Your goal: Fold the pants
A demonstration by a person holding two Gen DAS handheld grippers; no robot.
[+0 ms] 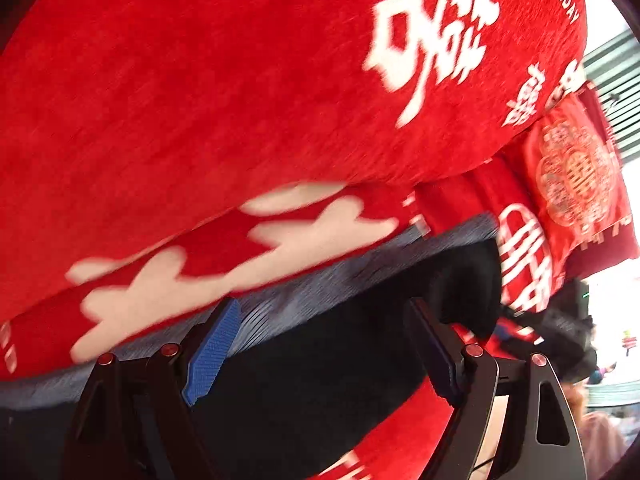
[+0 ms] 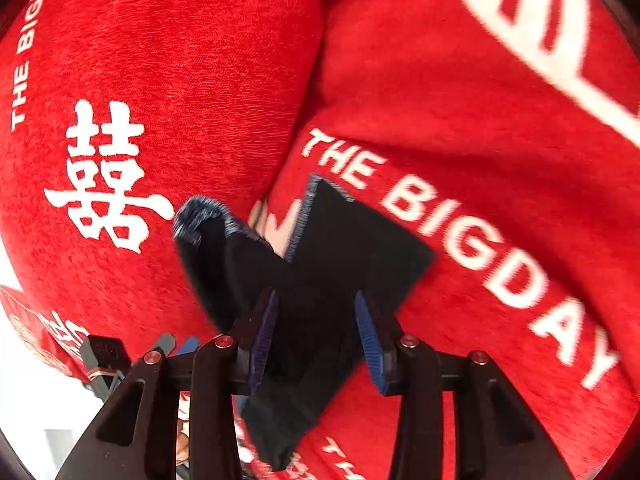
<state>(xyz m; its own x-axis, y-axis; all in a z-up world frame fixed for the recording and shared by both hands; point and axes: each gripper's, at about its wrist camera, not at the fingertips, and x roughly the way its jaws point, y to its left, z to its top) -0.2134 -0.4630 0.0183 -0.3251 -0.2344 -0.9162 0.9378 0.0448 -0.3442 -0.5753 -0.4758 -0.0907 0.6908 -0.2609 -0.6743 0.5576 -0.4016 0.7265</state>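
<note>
Right gripper jaws apart with dark pants loose between them, left gripper spread wide over the pants' waistband, red printed cushions beyond

Motion blur smears the pants and red cushions; frame edges crop both.

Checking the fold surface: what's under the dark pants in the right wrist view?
Red cloth printed with white lettering lies under the dark pants on every visible side. What lies directly beneath them is covered.
</note>
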